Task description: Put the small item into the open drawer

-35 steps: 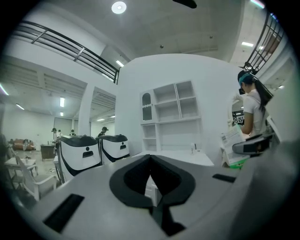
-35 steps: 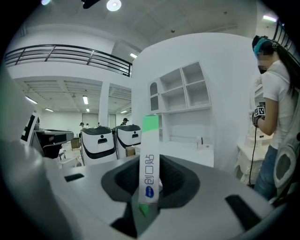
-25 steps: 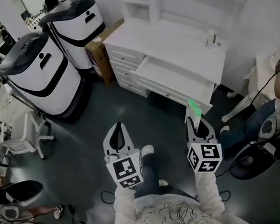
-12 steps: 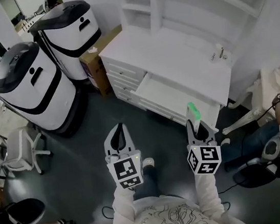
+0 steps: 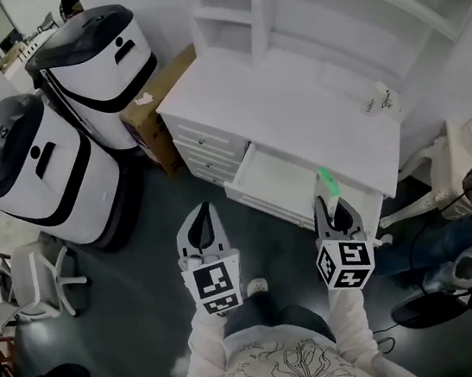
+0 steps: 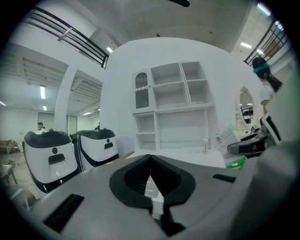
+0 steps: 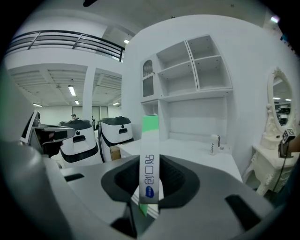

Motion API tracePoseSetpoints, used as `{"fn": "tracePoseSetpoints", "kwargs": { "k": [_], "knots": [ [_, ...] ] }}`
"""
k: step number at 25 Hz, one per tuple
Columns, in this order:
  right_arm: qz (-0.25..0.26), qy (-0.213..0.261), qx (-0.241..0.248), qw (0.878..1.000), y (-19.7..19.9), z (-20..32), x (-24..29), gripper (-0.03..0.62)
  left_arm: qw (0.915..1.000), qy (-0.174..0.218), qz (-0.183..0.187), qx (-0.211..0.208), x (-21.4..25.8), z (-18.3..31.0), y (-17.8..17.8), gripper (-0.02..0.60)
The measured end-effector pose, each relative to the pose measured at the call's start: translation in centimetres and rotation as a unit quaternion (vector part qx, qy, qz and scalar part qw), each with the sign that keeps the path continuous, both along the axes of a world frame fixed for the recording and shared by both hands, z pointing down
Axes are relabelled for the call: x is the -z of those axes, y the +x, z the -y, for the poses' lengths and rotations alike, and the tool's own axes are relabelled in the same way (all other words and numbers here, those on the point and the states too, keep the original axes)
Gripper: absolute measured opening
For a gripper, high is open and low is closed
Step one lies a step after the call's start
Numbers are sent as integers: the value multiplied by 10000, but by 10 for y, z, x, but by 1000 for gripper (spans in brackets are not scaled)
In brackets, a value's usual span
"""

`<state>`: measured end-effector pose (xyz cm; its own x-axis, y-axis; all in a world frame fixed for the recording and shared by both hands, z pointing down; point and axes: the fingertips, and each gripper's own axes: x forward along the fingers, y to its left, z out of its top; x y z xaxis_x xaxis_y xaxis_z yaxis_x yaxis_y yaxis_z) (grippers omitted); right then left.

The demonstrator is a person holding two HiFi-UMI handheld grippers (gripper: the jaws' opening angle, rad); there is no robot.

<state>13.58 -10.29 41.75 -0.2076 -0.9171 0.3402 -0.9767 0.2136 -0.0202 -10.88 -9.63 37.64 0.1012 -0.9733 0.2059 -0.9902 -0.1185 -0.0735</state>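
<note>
The small green-and-white strip (image 7: 149,161) sat clamped upright in your right gripper (image 5: 329,203), green end up. You held it just short of the desk's (image 5: 294,105) front edge near the right front corner, to the right of the open drawer (image 5: 274,178) that stood out from that edge. Your left gripper (image 5: 203,223) had its jaws closed together on nothing, level with the right one and well apart from it, and a small bottle (image 5: 386,99) stood at the desk's back right corner.
</note>
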Motion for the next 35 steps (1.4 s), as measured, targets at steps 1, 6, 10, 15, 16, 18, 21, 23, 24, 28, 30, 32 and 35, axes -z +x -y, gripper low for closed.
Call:
{"fn": "tracePoseSetpoints", "kwargs": {
  "k": [1, 6, 10, 15, 16, 18, 21, 23, 24, 28, 30, 32, 35],
  "knots": [
    [23, -49, -10, 10000, -2, 8, -4, 89, 10000, -41, 7, -8, -4, 9, -2, 2],
    [25, -295, -25, 9996, -10, 37, -23, 89, 9996, -261, -58, 19, -24, 39, -11, 2],
    [-16, -497, 35, 9988, -16, 57, -36, 89, 9991, -407, -131, 71, -37, 55, -17, 2],
    [-99, -746, 260, 9968, -23, 89, -57, 89, 9979, -584, -159, 218, -55, 78, -23, 2],
    [-112, -793, 321, 9963, -25, 96, -61, 89, 9976, -627, -161, 262, -60, 83, -24, 3],
    [-146, -891, 455, 9949, -28, 110, -71, 89, 9967, -708, -172, 353, -68, 93, -26, 3],
    [-194, -1019, 659, 9924, -32, 131, -85, 89, 9953, -831, -192, 467, -82, 108, -25, 2],
    [-231, -1111, 780, 9905, -34, 144, -95, 89, 9940, -940, -191, 519, -92, 117, -24, 3],
    [-246, -1162, 831, 9894, -35, 149, -100, 89, 9934, -998, -190, 534, -97, 121, -23, 2],
    [-275, -1381, 1014, 9848, -36, 167, -123, 89, 9913, -1185, -165, 555, -115, 139, -14, 3],
    [-289, -1527, 1114, 9815, -38, 173, -135, 89, 9899, -1296, -142, 559, -124, 147, -11, 2],
    [-304, -1661, 1200, 9783, -41, 180, -148, 89, 9886, -1393, -156, 556, -133, 155, -8, 2],
    [-375, -1853, 1320, 9731, -47, 188, -171, 89, 9868, -1519, -175, 536, -148, 167, -5, 2]
  ]
}}
